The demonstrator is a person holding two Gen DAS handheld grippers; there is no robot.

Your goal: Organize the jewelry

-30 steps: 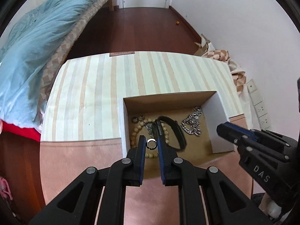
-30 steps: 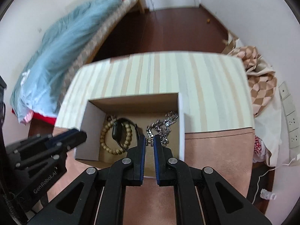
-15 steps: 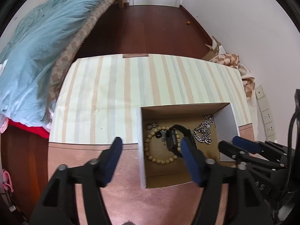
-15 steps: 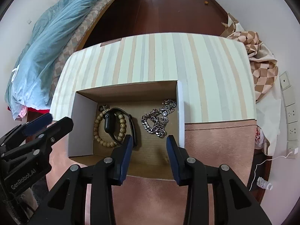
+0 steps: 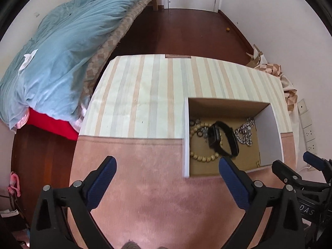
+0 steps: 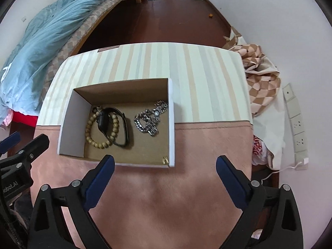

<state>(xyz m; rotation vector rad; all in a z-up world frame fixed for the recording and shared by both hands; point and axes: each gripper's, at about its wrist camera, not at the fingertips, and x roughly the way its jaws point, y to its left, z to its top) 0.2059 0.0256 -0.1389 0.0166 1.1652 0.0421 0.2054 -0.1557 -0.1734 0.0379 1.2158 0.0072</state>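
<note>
Both the left gripper (image 5: 167, 165) and right gripper (image 6: 165, 162) hang with jaws opening wide and nothing between them, just short of the cardboard box (image 6: 171, 124) holding the bead bracelet (image 6: 97, 141), black watch (image 6: 103, 122), silver chain (image 6: 148, 122) and gold ring (image 6: 165, 160).

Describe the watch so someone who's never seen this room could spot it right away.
On the table sits an open cardboard box. Inside, at its left, the watch lies across a ring of tan wooden beads. It is the only black piece; the chain beside it is silver.
</note>
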